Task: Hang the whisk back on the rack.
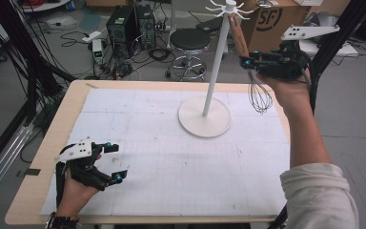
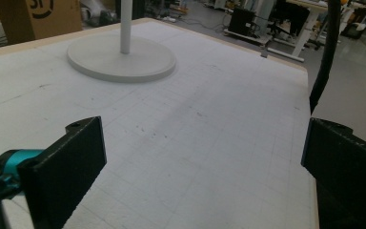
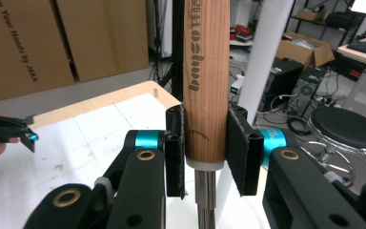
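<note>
A whisk with a wooden handle and wire head hangs upright beside the pole of a white hook stand; the handle's top is close to the hooks. My right gripper is raised above the table's far right and is shut on the handle, one pad on each side, near its lower end. My left gripper rests low over the white mat at the near left, open, with nothing between its jaws. The stand's round base lies well ahead of it.
The wooden table edge frames the mat. Behind the table are a black stool, a cardboard box, computer towers and floor cables. A black frame post stands at the right.
</note>
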`<state>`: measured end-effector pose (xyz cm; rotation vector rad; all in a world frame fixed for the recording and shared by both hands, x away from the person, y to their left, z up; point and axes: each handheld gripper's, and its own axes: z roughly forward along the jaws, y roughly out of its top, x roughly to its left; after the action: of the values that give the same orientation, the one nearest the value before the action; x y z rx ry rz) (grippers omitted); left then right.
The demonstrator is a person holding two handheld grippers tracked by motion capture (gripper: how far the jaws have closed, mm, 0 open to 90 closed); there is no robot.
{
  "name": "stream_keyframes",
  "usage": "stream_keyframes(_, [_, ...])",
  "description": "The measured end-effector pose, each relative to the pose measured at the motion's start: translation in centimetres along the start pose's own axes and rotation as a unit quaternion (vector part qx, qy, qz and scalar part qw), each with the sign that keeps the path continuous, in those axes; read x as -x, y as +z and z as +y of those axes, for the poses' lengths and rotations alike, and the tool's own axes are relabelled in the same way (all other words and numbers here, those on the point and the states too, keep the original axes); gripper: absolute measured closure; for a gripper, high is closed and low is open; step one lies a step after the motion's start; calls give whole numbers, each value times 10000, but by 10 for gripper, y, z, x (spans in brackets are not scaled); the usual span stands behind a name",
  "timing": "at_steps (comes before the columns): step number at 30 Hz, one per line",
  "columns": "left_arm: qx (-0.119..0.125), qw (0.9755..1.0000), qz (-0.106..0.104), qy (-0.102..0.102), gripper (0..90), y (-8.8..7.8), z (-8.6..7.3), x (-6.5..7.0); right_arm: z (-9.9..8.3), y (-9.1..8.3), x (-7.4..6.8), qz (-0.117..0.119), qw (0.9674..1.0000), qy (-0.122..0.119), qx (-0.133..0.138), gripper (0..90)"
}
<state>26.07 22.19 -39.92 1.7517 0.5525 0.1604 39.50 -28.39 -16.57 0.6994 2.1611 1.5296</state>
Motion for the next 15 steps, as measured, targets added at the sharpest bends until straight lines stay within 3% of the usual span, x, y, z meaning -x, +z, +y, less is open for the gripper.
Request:
stream_keyframes(1, [-3, 10000, -4, 4, 17, 0, 0, 0, -1, 0, 2, -34, 9999, 103, -60, 711])
stream_keyframes(15, [-1, 10000, -14, 0, 17, -1, 0, 0, -5, 10, 11, -196, 9994, 223, -157, 711])
